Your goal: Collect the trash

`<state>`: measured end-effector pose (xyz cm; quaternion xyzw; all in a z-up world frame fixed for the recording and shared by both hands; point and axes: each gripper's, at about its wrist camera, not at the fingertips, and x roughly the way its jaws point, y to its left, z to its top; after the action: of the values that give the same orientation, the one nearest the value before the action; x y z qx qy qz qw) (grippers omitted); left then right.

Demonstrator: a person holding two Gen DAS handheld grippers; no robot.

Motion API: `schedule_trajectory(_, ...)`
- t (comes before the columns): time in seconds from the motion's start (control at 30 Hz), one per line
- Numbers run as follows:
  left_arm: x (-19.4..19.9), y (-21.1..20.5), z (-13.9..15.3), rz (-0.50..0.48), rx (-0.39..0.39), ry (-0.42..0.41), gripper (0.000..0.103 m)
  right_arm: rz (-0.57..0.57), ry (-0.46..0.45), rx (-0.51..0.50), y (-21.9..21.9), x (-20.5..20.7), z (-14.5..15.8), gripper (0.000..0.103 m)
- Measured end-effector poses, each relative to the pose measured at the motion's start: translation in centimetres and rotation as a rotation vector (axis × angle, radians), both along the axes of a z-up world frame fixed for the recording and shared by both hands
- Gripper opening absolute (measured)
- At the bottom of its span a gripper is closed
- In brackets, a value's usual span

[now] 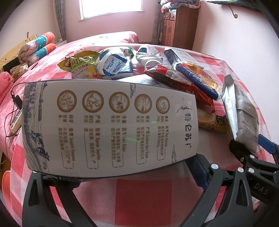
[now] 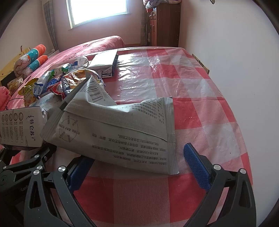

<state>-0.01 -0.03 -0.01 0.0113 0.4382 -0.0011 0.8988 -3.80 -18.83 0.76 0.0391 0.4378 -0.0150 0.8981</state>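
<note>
Bright window (image 2: pixel 97 10) backlight, tablecloth (image 2: pixel 139 73) glare, fisheye-warped edges.

Right gripper (image 2: pixel 139 165) spread wide over the checked tablecloth (image 2: pixel 200 104), grey foil pouch (image 2: pixel 118 132) lying between its blue pads (image 2: pixel 196 167) — milk carton (image 2: pixel 19 127) off left, wrapper heap (image 2: pixel 61 82) beyond-left.

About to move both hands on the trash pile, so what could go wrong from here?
1. The left gripper spans the wide milk carton at full spread; the grip may be shallow and slip.
2. The right gripper is open around the limp grey pouch; it could fold or slide out.
3. The wrapper pile sits right behind, so lifting might drag pieces off the table.
</note>
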Motion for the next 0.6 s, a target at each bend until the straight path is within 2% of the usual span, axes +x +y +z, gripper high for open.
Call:
schedule_trajectory(0.2, 0.0, 0.0, 0.0, -0.001, -0.006, 0.006, 0.099, 0.004, 0.009, -0.001, 0.0, 0.0, 0.0, 0.099)
schedule_trajectory(0.4, -0.7, 1.2, 0.0, -0.020, -0.013, 0.014, 0.099, 0.029, 0.023, -0.044, 1.1, -0.9, -0.2, 0.099)
schedule_trajectory(0.6, -3.2, 2.3, 0.4, -0.032, -0.039, -0.002, 0.099, 0.058, 0.007, 0.006, 1.3, -2.3, 0.3, 0.099)
